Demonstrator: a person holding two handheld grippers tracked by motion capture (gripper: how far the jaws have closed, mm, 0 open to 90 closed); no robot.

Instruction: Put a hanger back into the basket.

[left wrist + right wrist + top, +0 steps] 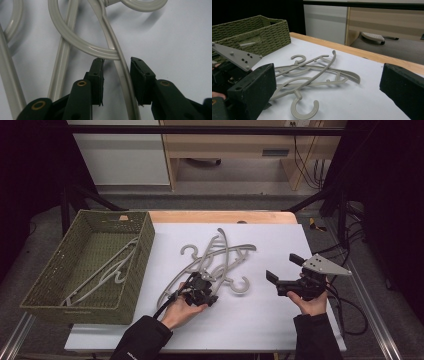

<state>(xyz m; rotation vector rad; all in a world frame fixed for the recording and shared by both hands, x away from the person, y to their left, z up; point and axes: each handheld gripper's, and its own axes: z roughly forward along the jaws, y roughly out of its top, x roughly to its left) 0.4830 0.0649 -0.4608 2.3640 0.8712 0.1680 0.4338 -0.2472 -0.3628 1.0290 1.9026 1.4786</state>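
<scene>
Left gripper [116, 75]: jaws part-closed, straddling a hanger arm [122, 72] running near to far; pads not yet pressing. Right gripper [284, 268] wide open, empty, well right. Hanger pile [215, 262] mid-sheet, tangled. Basket [135, 270] far left; clear sheet between.

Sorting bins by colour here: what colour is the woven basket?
Olive green; the basket shows best in the high view.
</scene>
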